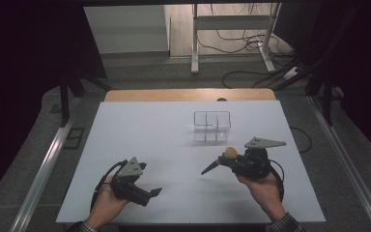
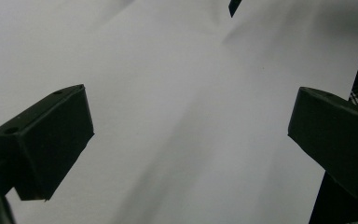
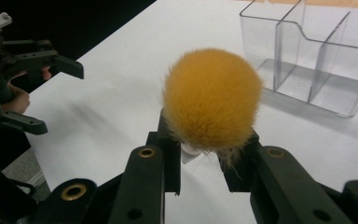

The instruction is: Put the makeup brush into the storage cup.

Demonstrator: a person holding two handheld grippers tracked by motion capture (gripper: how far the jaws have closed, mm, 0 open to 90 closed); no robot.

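Right gripper (image 3: 200, 154) clamps the fluffy orange makeup brush (image 3: 212, 100) just below its head, left gripper (image 2: 186, 140) wide open, empty; risk: the brush pivots and misses the clear plastic divided organiser (image 3: 307, 56).

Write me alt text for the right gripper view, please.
The right gripper has its black fingers shut on a fluffy orange brush above a white table. A clear divided organizer stands beyond; the left gripper is open at far left.
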